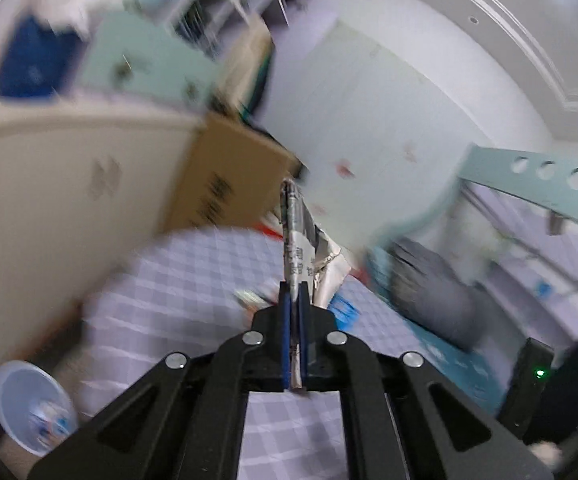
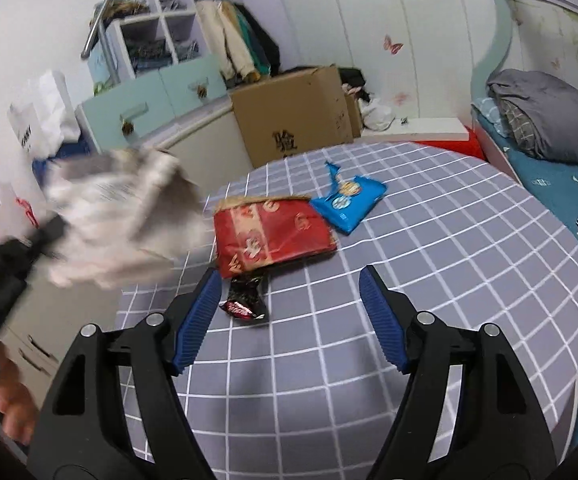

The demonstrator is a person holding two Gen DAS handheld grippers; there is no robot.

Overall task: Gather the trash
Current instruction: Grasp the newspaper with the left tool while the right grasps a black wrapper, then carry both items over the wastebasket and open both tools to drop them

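My left gripper (image 1: 295, 292) is shut on a crumpled silver-and-white wrapper (image 1: 295, 232), which sticks up from between the blue pads, lifted off the table. In the right wrist view the same wrapper (image 2: 117, 216) shows blurred at the left, held by the left gripper (image 2: 55, 226). My right gripper (image 2: 289, 274) is open above the grey checked tablecloth (image 2: 429, 280) with nothing between its fingers. A small black candy wrapper (image 2: 245, 300) lies beside its left finger. Beyond it lie a red packet (image 2: 273, 236) and a blue packet (image 2: 347, 200).
A white round container (image 1: 29, 408) with colourful bits inside sits low at the left, beside the table. A cardboard box (image 2: 297, 112) and mint drawers (image 2: 149, 96) stand behind the table. A bed with a grey blanket (image 2: 545, 112) is on the right. A person's hand (image 2: 9, 400) shows at the lower left.
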